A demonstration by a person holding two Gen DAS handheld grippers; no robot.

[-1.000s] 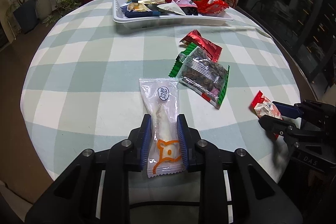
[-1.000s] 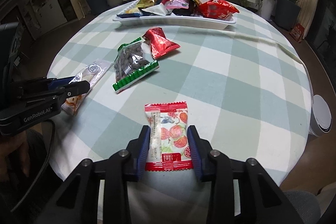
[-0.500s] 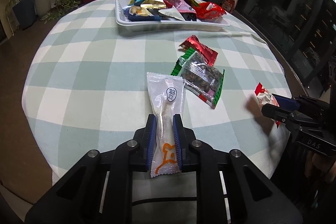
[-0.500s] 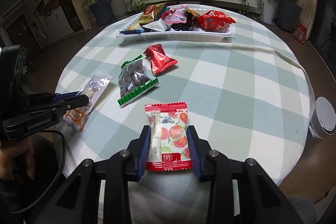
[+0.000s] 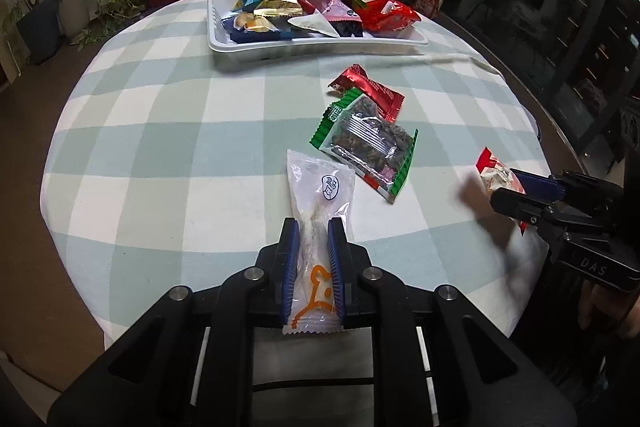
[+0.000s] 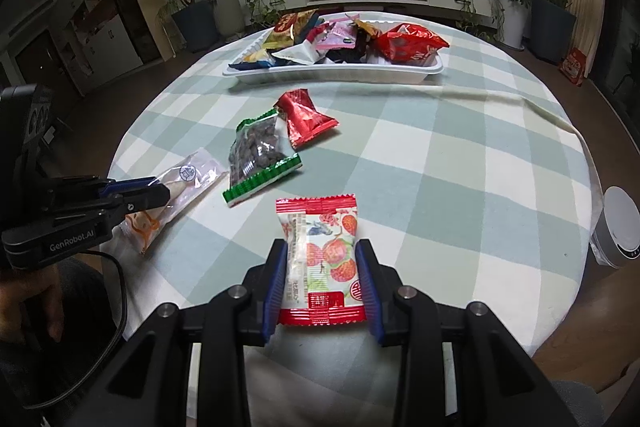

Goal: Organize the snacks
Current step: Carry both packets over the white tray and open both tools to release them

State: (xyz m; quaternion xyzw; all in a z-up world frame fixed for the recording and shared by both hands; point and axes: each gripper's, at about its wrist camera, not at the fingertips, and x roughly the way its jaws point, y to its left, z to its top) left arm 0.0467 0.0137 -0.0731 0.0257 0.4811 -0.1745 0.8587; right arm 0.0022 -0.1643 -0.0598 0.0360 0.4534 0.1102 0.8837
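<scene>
Left gripper (image 5: pixel 312 227): blue pads pressed onto a clear packet (image 5: pixel 320 223), pinching its lower half; the orange print sits between the pads and the top end sticks forward past the fingertips.
Clear packet, position: held over the near edge of the table (image 5: pixel 160 147); in the right wrist view it shows at the left, clamped in the left gripper (image 6: pixel 160 193), its far end pointing toward the nut bag.
Right gripper (image 6: pixel 322 251): pads closed against both side edges of a strawberry packet (image 6: pixel 320 255), gripping it flat.
Strawberry packet, position: lies lengthwise between the fingers, red crimped top edge ahead of the fingertips, red bottom edge back near the gripper body; held above the near part of the table.
Same packet, left wrist view: only its red corner (image 5: pixel 494 169) shows beyond the right gripper (image 5: pixel 506 187), at the table's right edge.
Nut bag (image 6: pixel 258 155): clear with green ends, flat on the cloth, just beyond the clear packet's tip.
Red packet (image 6: pixel 306 117): touching the nut bag's far corner, between it and the tray.
Tray (image 6: pixel 340 73): white, on the far side of the table, piled with mixed snack packets.
Cloth: pale green and white check, covers the round table.
</scene>
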